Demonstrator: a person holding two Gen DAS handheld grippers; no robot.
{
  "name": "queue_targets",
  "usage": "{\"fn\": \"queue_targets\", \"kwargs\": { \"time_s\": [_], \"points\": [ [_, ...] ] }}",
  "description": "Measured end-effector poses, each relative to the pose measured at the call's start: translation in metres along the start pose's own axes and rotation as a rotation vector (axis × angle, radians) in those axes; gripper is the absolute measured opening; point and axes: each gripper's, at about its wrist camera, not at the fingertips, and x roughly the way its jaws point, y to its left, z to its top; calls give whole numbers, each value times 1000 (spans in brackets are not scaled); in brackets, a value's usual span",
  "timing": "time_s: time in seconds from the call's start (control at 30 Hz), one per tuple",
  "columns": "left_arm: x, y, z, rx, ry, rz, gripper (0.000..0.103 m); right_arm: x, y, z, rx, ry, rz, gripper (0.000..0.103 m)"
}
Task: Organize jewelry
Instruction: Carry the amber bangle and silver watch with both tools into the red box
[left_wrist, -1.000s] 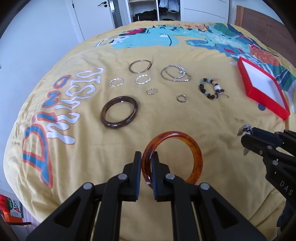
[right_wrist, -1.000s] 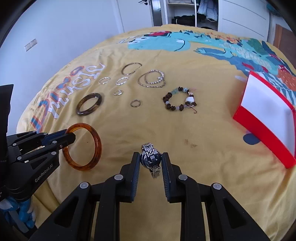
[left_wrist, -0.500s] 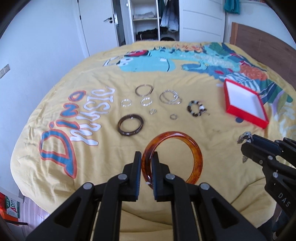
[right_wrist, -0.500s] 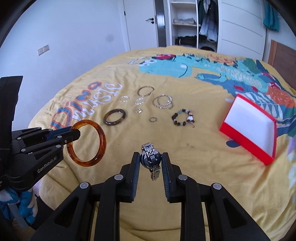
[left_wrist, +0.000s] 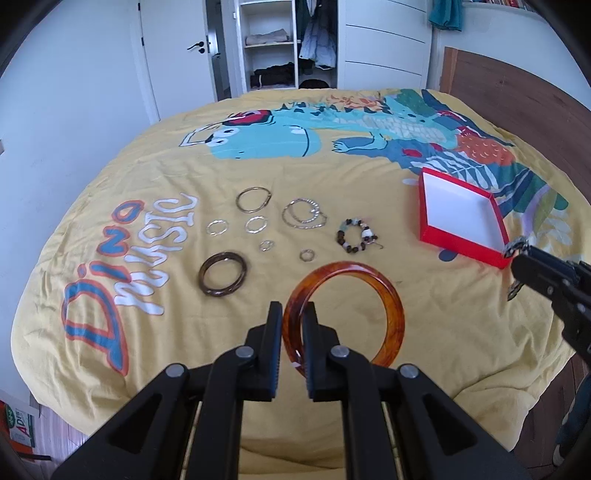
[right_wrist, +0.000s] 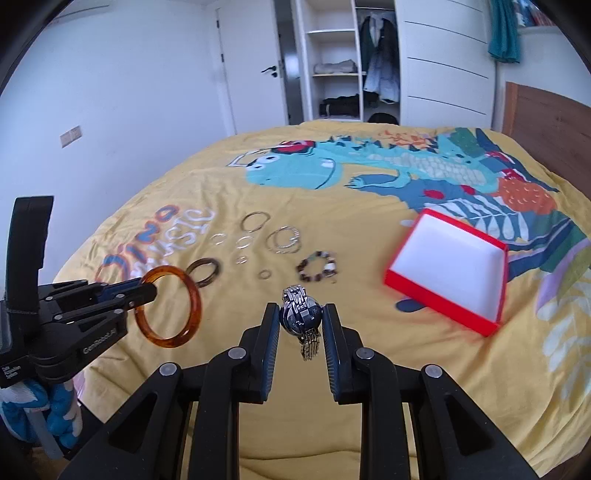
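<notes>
Right wrist view: right gripper (right_wrist: 300, 323) fingers clenched on a watch (right_wrist: 301, 319), strap hanging below, held above the bed (right_wrist: 369, 369). The box (right_wrist: 447, 269) lies ahead and to the right of these fingers, open side up. Left gripper (left_wrist: 293, 343) fingers clamp a bangle (left_wrist: 343, 317) by its rim, farther from the box; the right hand appears nearer.
</notes>
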Motion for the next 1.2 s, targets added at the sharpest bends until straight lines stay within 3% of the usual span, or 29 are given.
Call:
{"fn": "queue_targets", "kwargs": {
  "time_s": [0.27, 0.7, 0.93, 1.2],
  "points": [
    [42, -39, 40, 24, 48, -56, 10, 21, -85, 23, 73, 3, -85, 23],
    [139, -161, 119, 146, 93, -182, 10, 90, -207, 42, 166, 71, -195, 23],
    [191, -210, 128, 194, 144, -209, 10, 133, -241, 41, 179, 119, -203, 23],
    [233, -234, 119, 236, 198, -230, 10, 171, -255, 21, 181, 188, -179, 23]
  ]
}}
